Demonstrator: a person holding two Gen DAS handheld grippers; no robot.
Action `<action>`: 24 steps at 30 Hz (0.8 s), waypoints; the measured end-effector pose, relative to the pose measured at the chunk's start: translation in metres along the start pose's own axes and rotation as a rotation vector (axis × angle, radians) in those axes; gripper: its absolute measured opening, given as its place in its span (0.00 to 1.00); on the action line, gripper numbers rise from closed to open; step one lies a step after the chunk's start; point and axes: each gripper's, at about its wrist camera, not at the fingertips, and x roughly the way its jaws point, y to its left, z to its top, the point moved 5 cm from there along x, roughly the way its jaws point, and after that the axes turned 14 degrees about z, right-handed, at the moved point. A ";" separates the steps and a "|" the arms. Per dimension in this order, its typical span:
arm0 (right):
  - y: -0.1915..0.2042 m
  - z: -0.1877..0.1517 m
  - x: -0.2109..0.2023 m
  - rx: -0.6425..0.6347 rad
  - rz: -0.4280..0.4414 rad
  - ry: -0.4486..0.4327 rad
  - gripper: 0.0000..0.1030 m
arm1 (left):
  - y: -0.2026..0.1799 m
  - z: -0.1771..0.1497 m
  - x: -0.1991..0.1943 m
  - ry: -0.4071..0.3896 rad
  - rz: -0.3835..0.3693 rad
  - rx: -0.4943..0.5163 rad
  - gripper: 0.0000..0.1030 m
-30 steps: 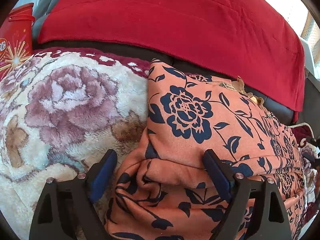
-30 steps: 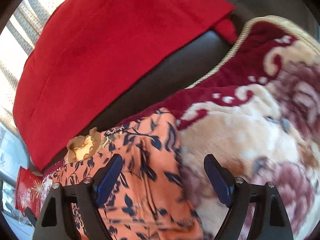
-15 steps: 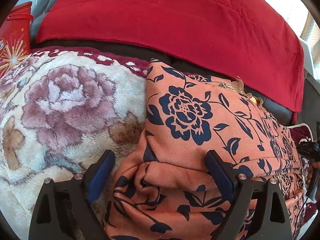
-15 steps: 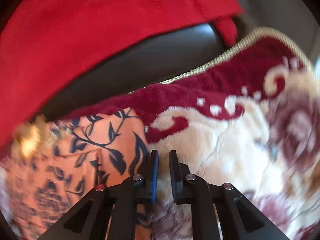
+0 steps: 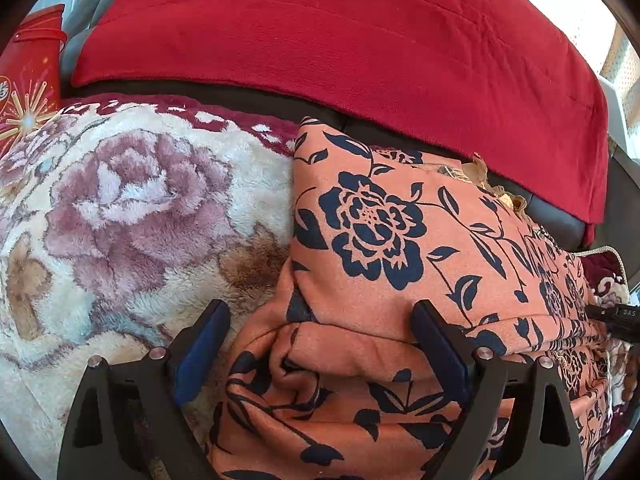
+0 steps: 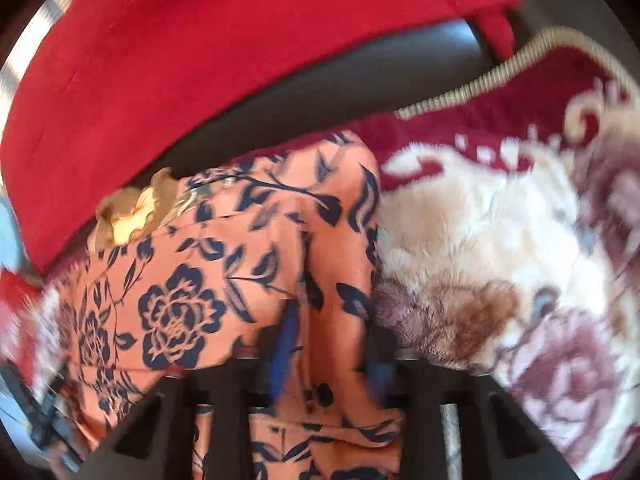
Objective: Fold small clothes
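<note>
Orange fabric printed with navy flowers, a small garment (image 5: pixel 384 264), lies on a plush floral blanket (image 5: pixel 132 216), filling the lower right of the left wrist frame and the lower left of the right wrist frame. Its near edge is bunched into folds between the left tongs (image 5: pixel 320 340), whose blue-padded fingers (image 5: pixel 204 344) stand spread wide, one over the blanket and the other resting on the cloth. In the blurred right wrist view, the right tongs (image 6: pixel 332 352) sit at the bottom centre with a raised ridge of the garment between their fingers; whether they actually pinch it cannot be told from the blur. A yellowish frill (image 6: pixel 128 212) shows at the garment's far edge. Behind, a red cloth (image 5: pixel 340 32) drapes over a dark cushion (image 6: pixel 340 80). A red box (image 5: pixel 28 80) stands at upper left.
</note>
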 end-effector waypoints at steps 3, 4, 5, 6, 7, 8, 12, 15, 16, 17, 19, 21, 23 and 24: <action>0.004 0.003 0.001 -0.073 -0.170 0.010 0.18 | 0.000 0.000 0.000 0.000 0.004 0.003 0.90; 0.001 0.003 0.002 -0.040 -0.163 0.014 0.18 | -0.001 0.000 0.000 0.000 0.004 0.002 0.90; -0.006 0.002 0.002 0.011 -0.140 0.012 0.19 | 0.000 0.000 0.000 0.000 0.000 -0.001 0.90; -0.007 0.000 -0.002 0.052 -0.113 -0.006 0.19 | 0.000 0.000 -0.001 0.001 -0.003 -0.003 0.90; -0.005 -0.003 -0.008 0.060 -0.104 -0.023 0.19 | 0.000 0.000 -0.001 0.001 -0.004 -0.004 0.90; 0.001 -0.006 -0.014 0.042 -0.104 -0.042 0.20 | 0.001 0.000 -0.001 0.002 -0.003 -0.005 0.90; 0.043 -0.020 -0.039 -0.105 -0.046 -0.102 0.50 | -0.001 -0.001 -0.002 0.000 0.005 0.001 0.90; 0.070 -0.017 -0.048 -0.197 0.001 -0.179 0.92 | -0.001 -0.001 -0.002 0.001 0.005 0.000 0.90; 0.070 -0.016 -0.043 -0.223 -0.007 -0.189 0.92 | -0.001 -0.001 -0.003 0.000 0.005 0.001 0.90; 0.066 -0.018 -0.027 -0.230 -0.029 -0.153 0.92 | -0.001 -0.001 -0.003 0.000 0.005 0.001 0.90; 0.042 -0.027 0.003 -0.143 -0.046 -0.054 0.90 | -0.001 -0.001 -0.003 0.001 0.004 0.001 0.90; 0.025 -0.035 0.010 -0.073 -0.010 -0.090 0.90 | -0.001 -0.001 -0.002 0.001 0.004 0.001 0.90; 0.029 -0.042 0.006 -0.108 -0.033 -0.170 0.92 | -0.001 -0.001 -0.002 0.002 0.006 0.002 0.90; 0.032 -0.047 0.010 -0.138 -0.058 -0.190 0.93 | -0.002 -0.001 -0.002 0.003 0.008 0.004 0.90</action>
